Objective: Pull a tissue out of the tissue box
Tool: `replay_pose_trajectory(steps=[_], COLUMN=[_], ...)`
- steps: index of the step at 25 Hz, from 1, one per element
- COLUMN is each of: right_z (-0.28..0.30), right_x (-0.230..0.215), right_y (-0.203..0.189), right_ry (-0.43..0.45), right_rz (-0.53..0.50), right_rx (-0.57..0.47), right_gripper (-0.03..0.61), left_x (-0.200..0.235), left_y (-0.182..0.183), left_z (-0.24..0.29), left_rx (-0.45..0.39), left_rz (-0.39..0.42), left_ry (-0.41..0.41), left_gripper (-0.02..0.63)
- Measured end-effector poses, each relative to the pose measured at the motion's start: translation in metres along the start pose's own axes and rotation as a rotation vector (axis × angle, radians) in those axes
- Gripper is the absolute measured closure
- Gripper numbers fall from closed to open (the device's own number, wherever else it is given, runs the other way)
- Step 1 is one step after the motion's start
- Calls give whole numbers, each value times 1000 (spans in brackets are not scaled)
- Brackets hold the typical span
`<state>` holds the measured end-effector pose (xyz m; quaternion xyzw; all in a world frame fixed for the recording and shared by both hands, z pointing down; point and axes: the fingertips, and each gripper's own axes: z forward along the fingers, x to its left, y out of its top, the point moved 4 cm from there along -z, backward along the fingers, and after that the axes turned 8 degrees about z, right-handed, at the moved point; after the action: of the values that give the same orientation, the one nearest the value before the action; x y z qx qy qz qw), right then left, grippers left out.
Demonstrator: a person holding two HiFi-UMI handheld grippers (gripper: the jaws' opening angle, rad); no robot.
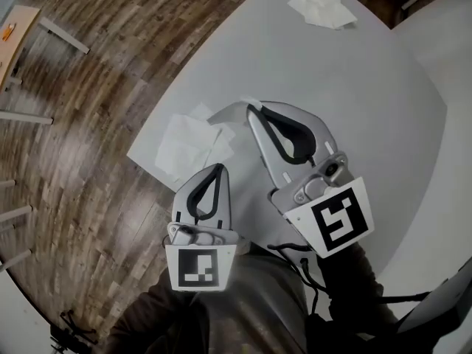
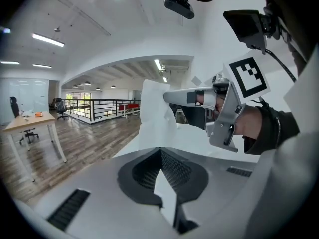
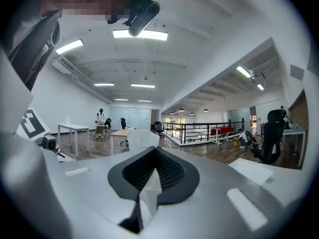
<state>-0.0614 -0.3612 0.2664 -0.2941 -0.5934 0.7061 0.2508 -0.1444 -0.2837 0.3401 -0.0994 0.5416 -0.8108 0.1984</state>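
1 white tissue (image 2: 155, 108) in the clenched right gripper (image 1: 251, 109) above the table (image 1: 354, 87); left gripper (image 1: 219, 167) likewise clenched.

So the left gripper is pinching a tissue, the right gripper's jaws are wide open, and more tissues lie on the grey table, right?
Not quite: the right gripper is shut on a tissue too, as the right gripper view shows. The left gripper does pinch one, and more tissues lie on the grey table.
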Motion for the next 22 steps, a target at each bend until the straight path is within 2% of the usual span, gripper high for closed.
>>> replay_pose_trajectory(steps=[3,7,12,15,18,20,22], right_z=[32,62,81,78,69,65,57], right_x=[19,45,83,109,129,137,142], right_y=[-9,-58,-153,-191,-208,-216,-222], right_ry=[-24,-48,-69,-66,-72,-78,-83], right_rz=[-54,-72,11,61,100,131,170], right_rx=[-25,17,173,254,295,333,376], right_gripper=[574,574,556,548,502,430,395], left_x=[38,71,99,107,109,108,102], left_y=[-12,-41,-69,-78,-83,-84,-81], left_z=[-21,-44,-69,-81,-90,-94,-97], left_rx=[27,78,114,105,88,73,54], left_rz=[8,-2,8,10,20,23,30], left_ry=[52,97,113,105,83,57,27], left_gripper=[615,615,615,615,615,615,615])
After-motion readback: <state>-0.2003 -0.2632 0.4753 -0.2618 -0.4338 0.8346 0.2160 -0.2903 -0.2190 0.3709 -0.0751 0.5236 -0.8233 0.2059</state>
